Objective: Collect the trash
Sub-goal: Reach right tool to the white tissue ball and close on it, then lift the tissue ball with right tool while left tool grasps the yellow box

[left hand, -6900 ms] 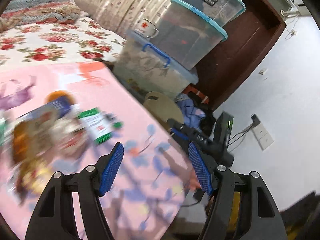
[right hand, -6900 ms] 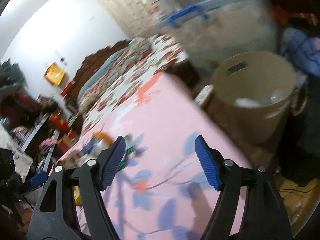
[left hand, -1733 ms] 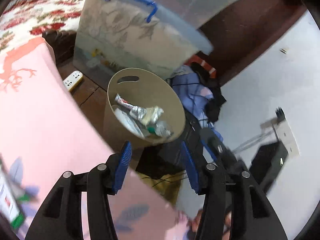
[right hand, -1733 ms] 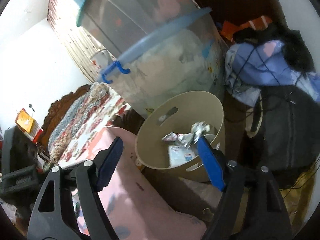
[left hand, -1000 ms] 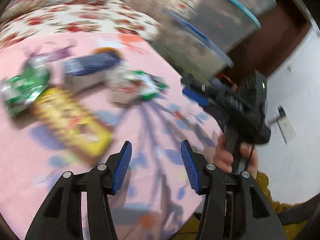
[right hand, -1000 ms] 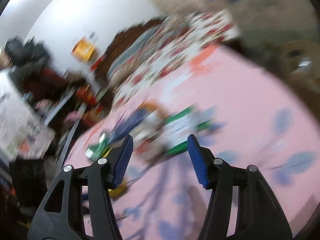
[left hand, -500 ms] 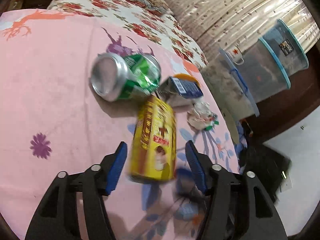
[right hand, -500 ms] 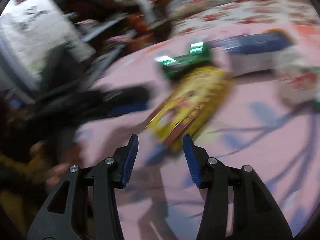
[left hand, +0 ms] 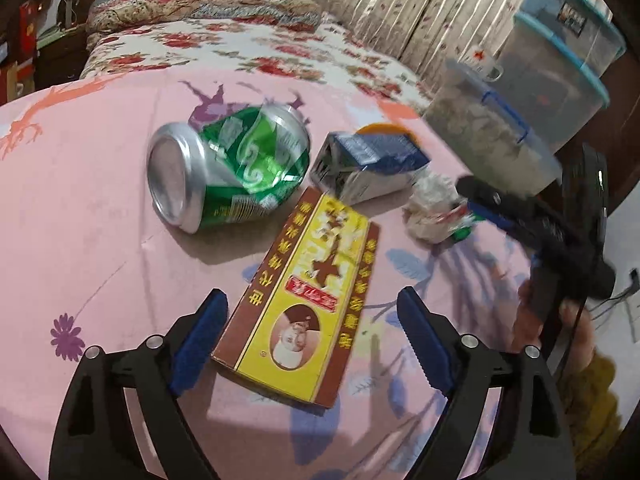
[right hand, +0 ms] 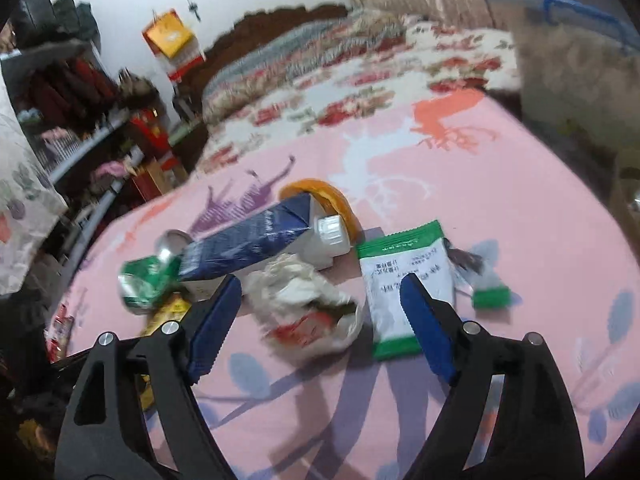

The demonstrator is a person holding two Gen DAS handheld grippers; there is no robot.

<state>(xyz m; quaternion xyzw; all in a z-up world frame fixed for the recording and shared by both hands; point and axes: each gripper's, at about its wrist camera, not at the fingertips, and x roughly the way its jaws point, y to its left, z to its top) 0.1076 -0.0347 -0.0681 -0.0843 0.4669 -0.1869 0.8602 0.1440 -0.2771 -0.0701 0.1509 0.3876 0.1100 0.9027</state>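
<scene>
Trash lies on a pink tablecloth point(left hand: 80, 208). My left gripper point(left hand: 312, 332) is open, its jaws on either side of the near end of a flat yellow and brown box point(left hand: 308, 300). Beyond it lie a crushed green can point(left hand: 228, 168), a blue carton point(left hand: 372, 164) and a crumpled white wrapper point(left hand: 432, 208). My right gripper point(right hand: 320, 320) is open around the near edge of the crumpled wrapper point(right hand: 308, 304). Next to it lie a green and white sachet point(right hand: 404, 280), the blue carton point(right hand: 260, 240), an orange peel point(right hand: 320, 192) and the can point(right hand: 144, 280).
A flowered bed point(left hand: 248, 44) lies beyond the table. Stacked clear storage boxes point(left hand: 540, 80) stand at the right. The right gripper's body point(left hand: 540, 232) shows in the left wrist view, over the table's right edge. Shelves with clutter point(right hand: 80, 120) stand at the left.
Both grippers have swung back from the bin to the table. The left has come down over the yellow box; the right has moved over to the crumpled wrapper.
</scene>
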